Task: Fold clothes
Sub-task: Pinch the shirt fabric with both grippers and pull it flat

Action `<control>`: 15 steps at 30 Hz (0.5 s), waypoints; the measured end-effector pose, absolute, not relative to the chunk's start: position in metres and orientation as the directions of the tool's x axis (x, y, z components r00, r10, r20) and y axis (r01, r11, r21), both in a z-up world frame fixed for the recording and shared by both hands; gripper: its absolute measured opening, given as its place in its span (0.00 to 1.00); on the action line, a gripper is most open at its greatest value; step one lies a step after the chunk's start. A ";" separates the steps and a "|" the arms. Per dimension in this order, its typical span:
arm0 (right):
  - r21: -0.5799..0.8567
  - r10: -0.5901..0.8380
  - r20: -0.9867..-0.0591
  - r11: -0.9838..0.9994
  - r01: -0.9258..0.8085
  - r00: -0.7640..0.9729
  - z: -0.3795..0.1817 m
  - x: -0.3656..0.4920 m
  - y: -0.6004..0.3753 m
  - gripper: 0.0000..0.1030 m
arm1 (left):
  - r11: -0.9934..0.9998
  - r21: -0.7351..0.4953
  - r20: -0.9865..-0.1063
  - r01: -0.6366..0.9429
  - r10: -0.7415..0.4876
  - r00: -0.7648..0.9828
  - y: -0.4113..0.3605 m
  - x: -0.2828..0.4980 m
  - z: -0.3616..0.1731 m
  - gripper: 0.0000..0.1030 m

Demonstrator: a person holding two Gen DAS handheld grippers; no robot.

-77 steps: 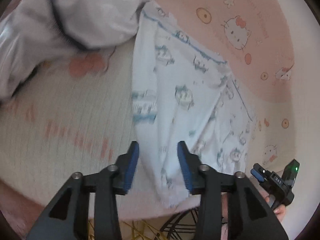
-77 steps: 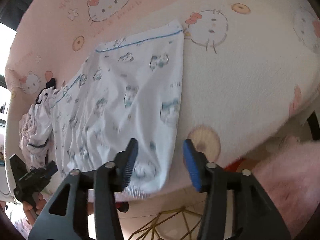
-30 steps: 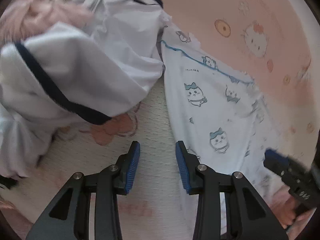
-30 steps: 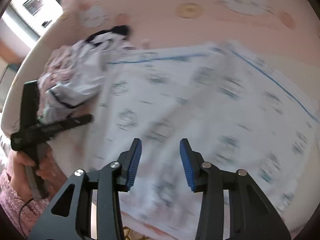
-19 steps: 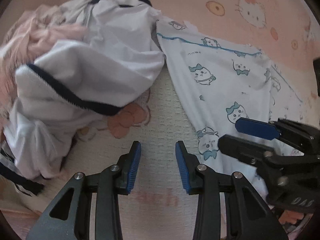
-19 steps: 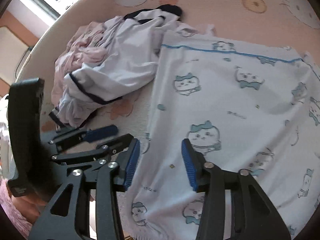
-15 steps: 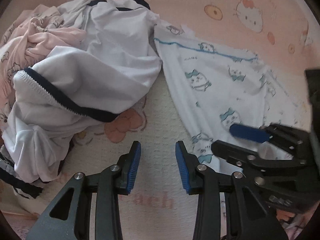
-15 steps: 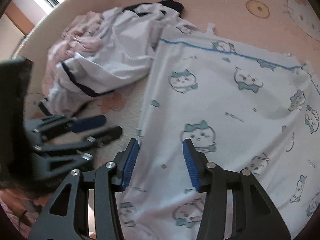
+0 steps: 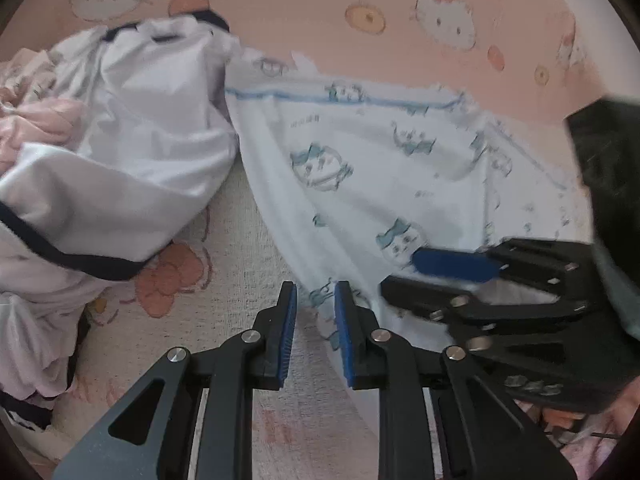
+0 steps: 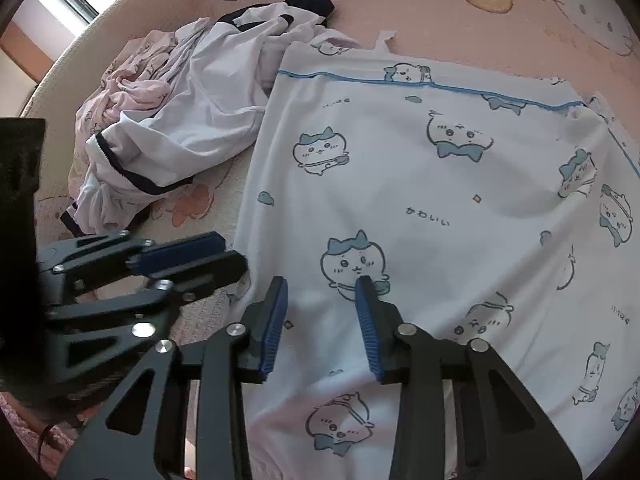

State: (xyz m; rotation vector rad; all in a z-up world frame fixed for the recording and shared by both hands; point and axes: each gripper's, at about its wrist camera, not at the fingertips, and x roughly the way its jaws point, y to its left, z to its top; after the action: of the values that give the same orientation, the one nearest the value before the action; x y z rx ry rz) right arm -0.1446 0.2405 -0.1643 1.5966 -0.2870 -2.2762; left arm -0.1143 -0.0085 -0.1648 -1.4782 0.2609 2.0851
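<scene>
Lying flat on the pink cat-print cover (image 10: pixel 420 8), the white garment (image 10: pixel 420 184) with blue cartoon figures is spread out, its left edge just beside a crumpled pile (image 10: pixel 168 120) of white and pink clothes. The left gripper (image 9: pixel 316 300) straddles that left edge; its jaws have just been closing, a narrow gap remains and the pads do not yet press the cloth. The right gripper (image 10: pixel 322 292) hangs over the garment near its lower left part, jaws also just closing, partly open, gripping nothing.
</scene>
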 end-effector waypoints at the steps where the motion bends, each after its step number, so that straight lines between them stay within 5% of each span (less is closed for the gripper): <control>1: 0.370 -0.398 -0.865 -0.917 0.148 -0.307 -0.164 -0.145 0.243 0.35 | -0.819 -0.153 -0.915 -0.554 0.329 -0.234 -0.007 -0.113 -0.166 0.21; 5: 0.327 -0.344 -0.880 -0.939 0.109 -0.327 -0.156 -0.143 0.249 0.37 | -0.799 -0.163 -0.911 -0.578 0.347 -0.223 -0.002 -0.106 -0.164 0.21; 15: 0.203 -0.188 -0.927 -0.979 -0.014 -0.325 -0.153 -0.132 0.288 0.43 | -0.790 0.053 -0.945 -0.611 0.159 -0.287 0.024 -0.099 -0.173 0.18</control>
State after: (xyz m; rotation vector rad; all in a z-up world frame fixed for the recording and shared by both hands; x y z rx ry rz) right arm -0.1321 0.2878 -0.1527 1.7576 -0.2654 -2.4589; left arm -0.0985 0.0236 -0.1732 -1.4791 0.5672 2.1105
